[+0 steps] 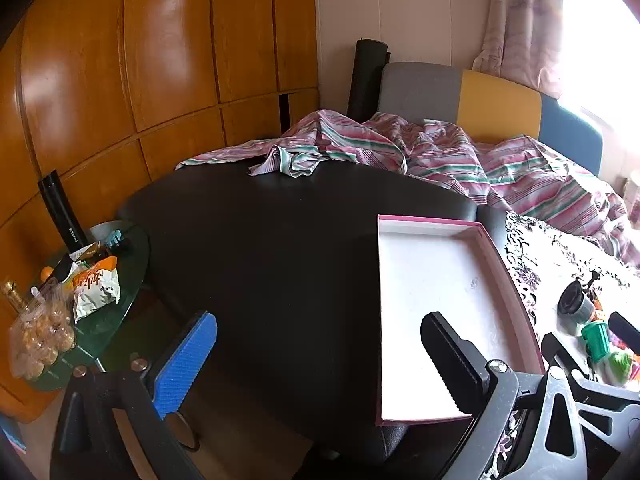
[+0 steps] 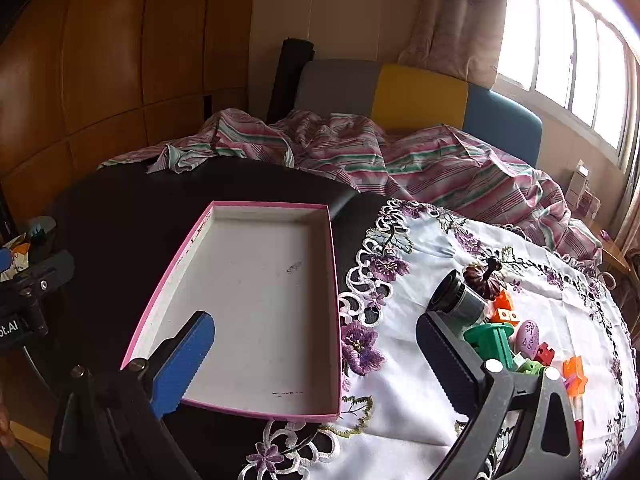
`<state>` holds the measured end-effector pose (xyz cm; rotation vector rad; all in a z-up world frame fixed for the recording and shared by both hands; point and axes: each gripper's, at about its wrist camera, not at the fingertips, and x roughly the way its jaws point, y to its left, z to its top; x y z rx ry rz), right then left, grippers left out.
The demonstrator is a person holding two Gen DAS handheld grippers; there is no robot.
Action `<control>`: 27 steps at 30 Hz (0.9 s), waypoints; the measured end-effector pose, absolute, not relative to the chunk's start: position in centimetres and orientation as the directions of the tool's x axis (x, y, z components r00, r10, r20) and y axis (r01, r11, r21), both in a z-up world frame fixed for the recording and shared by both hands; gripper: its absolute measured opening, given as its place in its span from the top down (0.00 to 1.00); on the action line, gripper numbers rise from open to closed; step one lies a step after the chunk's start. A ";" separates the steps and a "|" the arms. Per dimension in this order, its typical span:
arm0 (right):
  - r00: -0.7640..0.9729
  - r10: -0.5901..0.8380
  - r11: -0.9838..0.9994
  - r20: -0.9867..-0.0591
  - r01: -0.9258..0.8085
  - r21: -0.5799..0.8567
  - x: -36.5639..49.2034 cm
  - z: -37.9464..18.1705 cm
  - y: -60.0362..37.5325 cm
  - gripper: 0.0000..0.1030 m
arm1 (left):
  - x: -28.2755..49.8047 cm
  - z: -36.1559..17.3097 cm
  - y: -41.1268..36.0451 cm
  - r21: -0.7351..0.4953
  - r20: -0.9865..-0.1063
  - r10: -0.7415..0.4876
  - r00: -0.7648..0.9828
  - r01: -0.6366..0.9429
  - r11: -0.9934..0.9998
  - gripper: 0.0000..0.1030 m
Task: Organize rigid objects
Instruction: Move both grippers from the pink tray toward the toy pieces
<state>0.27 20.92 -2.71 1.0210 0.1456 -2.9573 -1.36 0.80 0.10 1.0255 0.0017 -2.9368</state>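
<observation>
A shallow pink-rimmed box (image 2: 256, 300) with a white bare floor lies on the black table (image 2: 120, 208); in the left wrist view the box (image 1: 440, 304) is at the right. To its right, on an embroidered white cloth (image 2: 420, 380), sits a pile of small toys: a grey-black cylinder (image 2: 456, 298), a green spool (image 2: 494, 342), a pink egg (image 2: 528, 338), orange blocks (image 2: 504, 308). My right gripper (image 2: 316, 360) hangs open above the box's right edge, nothing between its fingers. My left gripper (image 1: 320, 364) is open over the black table left of the box.
A striped pink sheet (image 2: 380, 160) is rumpled at the table's far side before a grey, yellow and blue headboard (image 2: 420, 96). A glass side table (image 1: 104, 312) at the left carries snack bags and a bottle. Wooden cabinets (image 1: 140, 60) line the left wall.
</observation>
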 end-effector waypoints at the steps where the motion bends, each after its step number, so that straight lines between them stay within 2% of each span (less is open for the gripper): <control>1: -0.786 0.021 -0.996 -0.617 0.039 -0.084 0.2 -2.7 20.9 0.00 | -1.3 0.0 0.9 0.016 -0.622 -0.059 -0.781 0.062 -0.998 0.00; 15: -0.791 0.006 -0.993 -0.612 0.066 -0.095 -0.1 -1.6 21.9 0.00 | -1.5 -0.5 1.8 0.015 -0.633 -0.030 -0.774 0.026 -1.000 0.00; 22: -0.797 0.014 -0.994 -0.604 0.057 -0.097 -0.4 -0.8 24.1 0.00 | -1.6 -0.8 2.8 -0.014 -0.642 0.066 -0.763 -0.075 -0.997 0.00; 27: -0.803 0.010 -0.995 -0.595 0.050 -0.084 -0.6 0.2 26.4 0.00 | -2.5 -1.6 3.4 -0.084 -0.702 0.158 -0.694 -0.139 -0.987 0.00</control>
